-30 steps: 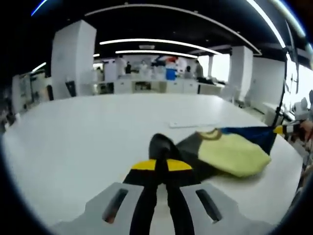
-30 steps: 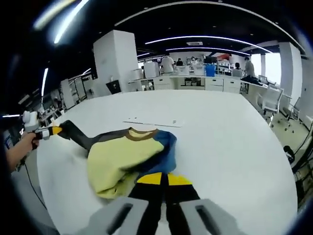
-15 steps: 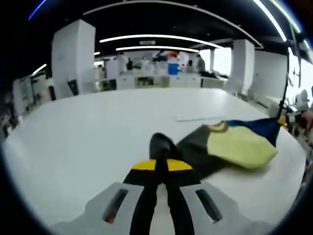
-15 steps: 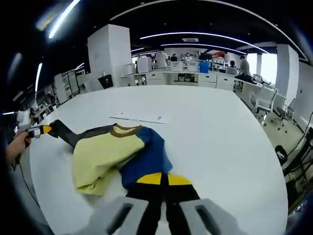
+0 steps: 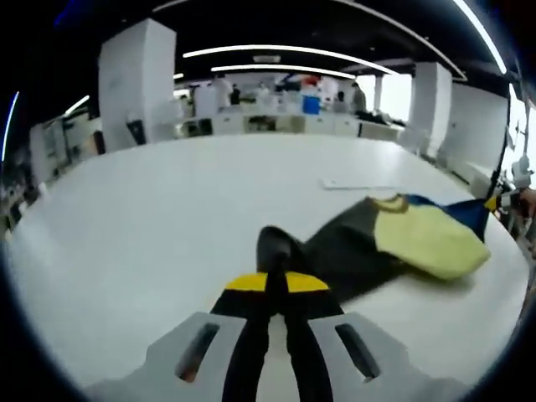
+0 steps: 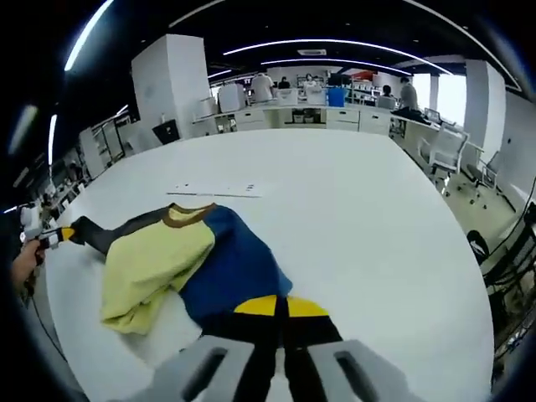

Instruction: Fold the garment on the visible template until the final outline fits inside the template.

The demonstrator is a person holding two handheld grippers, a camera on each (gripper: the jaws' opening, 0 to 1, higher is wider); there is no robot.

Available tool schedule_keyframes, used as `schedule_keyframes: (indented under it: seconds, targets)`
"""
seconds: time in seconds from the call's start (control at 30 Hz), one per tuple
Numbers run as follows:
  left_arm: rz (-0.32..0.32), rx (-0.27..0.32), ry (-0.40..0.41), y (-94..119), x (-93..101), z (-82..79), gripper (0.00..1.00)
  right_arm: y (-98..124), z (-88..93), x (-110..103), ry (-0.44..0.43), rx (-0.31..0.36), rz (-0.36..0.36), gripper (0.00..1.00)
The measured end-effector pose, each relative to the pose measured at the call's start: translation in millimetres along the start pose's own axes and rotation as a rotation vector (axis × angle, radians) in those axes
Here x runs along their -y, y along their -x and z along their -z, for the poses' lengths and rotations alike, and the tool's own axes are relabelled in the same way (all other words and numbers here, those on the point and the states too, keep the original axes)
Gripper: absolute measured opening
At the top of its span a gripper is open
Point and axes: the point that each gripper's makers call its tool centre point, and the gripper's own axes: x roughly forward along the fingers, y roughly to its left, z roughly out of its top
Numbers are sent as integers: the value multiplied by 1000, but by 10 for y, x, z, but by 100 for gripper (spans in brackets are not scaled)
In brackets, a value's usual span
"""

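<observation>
A garment with a yellow front (image 6: 151, 264), a blue side (image 6: 230, 264), dark grey sleeves and a brown collar lies spread on the white table (image 6: 360, 226). My right gripper (image 6: 278, 308) is shut on the blue sleeve end at the near edge. In the left gripper view the same garment (image 5: 423, 239) stretches to the right, and my left gripper (image 5: 276, 276) is shut on the dark grey sleeve (image 5: 331, 251). The left gripper (image 6: 59, 234) also appears far left in the right gripper view, held by a hand (image 6: 23, 264). The right gripper (image 5: 502, 199) shows at the right edge of the left gripper view.
A thin white strip (image 6: 213, 190) lies flat on the table beyond the collar, seen too as a strip (image 5: 360, 183) in the left gripper view. White pillars (image 6: 172, 84), desks and people stand far behind. An office chair (image 6: 444, 155) is off the table's right side.
The two grippers have drawn apart, pulling the garment flatter and wider. More of the blue side lies open beside the yellow front, and the grey sleeve is stretched longer.
</observation>
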Motion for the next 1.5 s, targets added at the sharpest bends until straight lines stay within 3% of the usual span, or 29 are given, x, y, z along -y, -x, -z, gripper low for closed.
schedule_keyframes:
  seconds: [0.23,0.3,0.43,0.5,0.63,0.9,1.17,1.33,1.5]
  targets:
    - [-15,-38,-73,-93,-101,78,2,-139,68,210,-10,-58,21,0]
    - [-13,-42,-82,-109,-112,95,2,-86,112,149,-5,-68,24,0]
    - [-11,-55,-83,-143,-168,122,2,-212,140,324,11,-100,42,0]
    - [-9,-65,-98,-144,-168,125,2,-123,216,250,15,-118,50,0]
    - [-25,-83,-122,-129,-244,183,2,-175,219,353,2,-132,63,0]
    - [-25,-121,-137,-194,-309,314,2,-228,243,440,12,-153,77,0]
    - [-12,-133,-114,-238,-291,314,2,-304,240,522,8,-185,79,0]
    - [-12,-147,-109,-294,-384,319,2,-365,239,584,19,-204,84,0]
    - [-16,-165,-133,-307,-399,343,2,-293,289,540,28,-217,91,0]
